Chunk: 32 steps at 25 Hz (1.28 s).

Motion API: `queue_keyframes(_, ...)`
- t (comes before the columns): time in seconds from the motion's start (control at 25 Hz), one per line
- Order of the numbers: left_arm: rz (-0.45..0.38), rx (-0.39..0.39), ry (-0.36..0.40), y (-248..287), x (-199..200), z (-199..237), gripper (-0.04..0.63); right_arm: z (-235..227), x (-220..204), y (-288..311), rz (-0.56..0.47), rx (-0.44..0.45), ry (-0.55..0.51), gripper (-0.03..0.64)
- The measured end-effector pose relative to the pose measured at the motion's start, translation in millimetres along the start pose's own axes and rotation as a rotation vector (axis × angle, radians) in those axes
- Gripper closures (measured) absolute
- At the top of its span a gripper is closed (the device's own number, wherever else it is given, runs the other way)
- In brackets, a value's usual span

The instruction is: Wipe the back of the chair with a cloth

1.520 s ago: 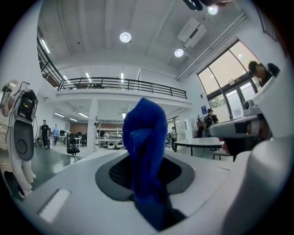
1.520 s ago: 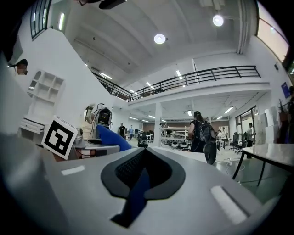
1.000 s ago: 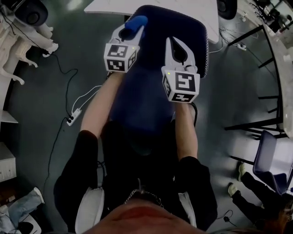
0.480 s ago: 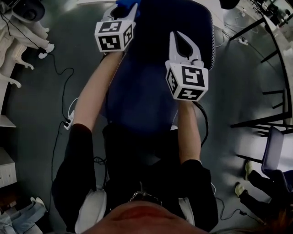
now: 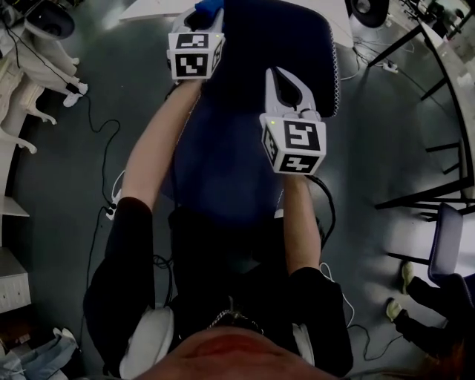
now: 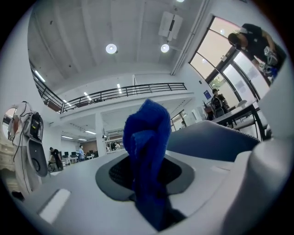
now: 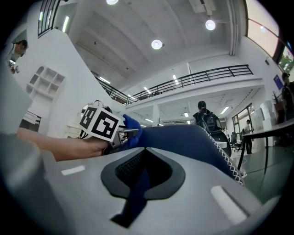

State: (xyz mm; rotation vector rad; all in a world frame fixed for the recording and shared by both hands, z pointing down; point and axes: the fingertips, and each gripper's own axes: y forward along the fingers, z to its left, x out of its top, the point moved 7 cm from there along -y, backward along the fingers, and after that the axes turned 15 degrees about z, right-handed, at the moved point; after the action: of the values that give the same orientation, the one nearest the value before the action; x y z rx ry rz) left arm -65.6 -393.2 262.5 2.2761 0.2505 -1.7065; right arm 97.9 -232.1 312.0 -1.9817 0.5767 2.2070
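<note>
A large open-plan office or lab hall, two storeys high. A railed mezzanine (image 6: 138,89) runs under a white ceiling with round lights (image 6: 110,48). People (image 6: 80,151) stand among distant desks, and a power strip (image 5: 113,211) lies on the grey floor (image 5: 59,163) beside an office chair (image 5: 297,44).

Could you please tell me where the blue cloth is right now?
In the head view the blue cloth is at the top left, pinched in the left tool, by the upper left edge of the chair back.
</note>
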Motion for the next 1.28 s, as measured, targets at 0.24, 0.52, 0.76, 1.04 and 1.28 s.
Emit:
queue_keyframes(0.24, -0.039, -0.033, -0.013, 3, 1, -27, 0.482, -3, -12, -14, 0.014, -0.036, 0.04, 0.614)
queue_keyframes(0.52, -0.074, -0.142, -0.038, 3, 6, -63, 0.483, -31, -20, -32, 0.043, -0.099, 0.07, 0.614)
queue_keyframes(0.76, -0.102, -0.218, -0.006, 3, 18, -113, 0.485, -53, -29, -58, 0.059, -0.146, 0.098, 0.614)
queue_keyframes(1.04, -0.107, -0.357, 0.032, 1, 31, -187, 0.485, -78, -35, -87, 0.055, -0.215, 0.151, 0.614)
queue_keyframes(1.28, -0.113, -0.423, 0.028, -1, 35, -209, 0.485, -90, -34, -96, 0.049, -0.243, 0.148, 0.614)
